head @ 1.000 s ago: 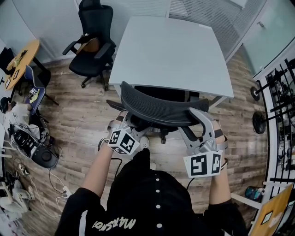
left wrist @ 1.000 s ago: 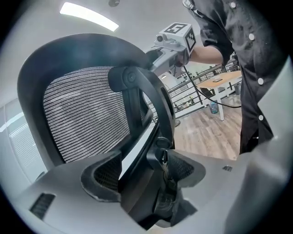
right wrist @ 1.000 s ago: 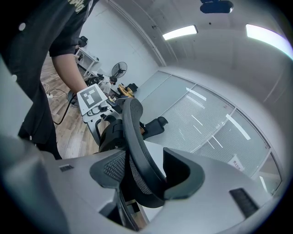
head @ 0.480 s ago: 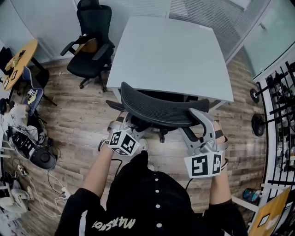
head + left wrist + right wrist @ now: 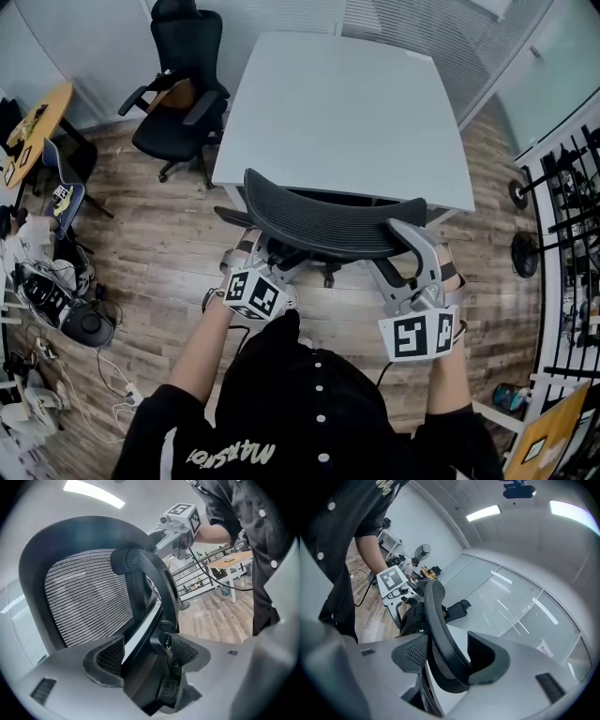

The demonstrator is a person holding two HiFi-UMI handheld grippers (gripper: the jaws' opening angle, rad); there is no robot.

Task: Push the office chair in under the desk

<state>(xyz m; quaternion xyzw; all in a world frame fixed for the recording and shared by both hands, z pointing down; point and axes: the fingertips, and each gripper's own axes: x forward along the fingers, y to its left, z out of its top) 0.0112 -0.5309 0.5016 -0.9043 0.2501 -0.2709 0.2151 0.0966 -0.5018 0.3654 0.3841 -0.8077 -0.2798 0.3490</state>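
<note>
You have white lettering (image 5: 232, 457) across your black buttoned shirt (image 5: 319, 403), upside down in the head view and too warped to read. The small white label (image 5: 542, 645) on the frosted glass partition (image 5: 511, 606) is illegible.

Seat of the office chair (image 5: 319, 220) — hidden beneath the desk (image 5: 347, 112).

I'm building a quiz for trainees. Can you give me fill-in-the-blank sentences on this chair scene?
1. On the near chair, the right claw straddles the ____.
2. The other chair stands on the side of the ____ claw.
3. The floor is made of ____ planks.
4. The near chair faces the ____.

Missing words: backrest; left; wood; desk.
</note>
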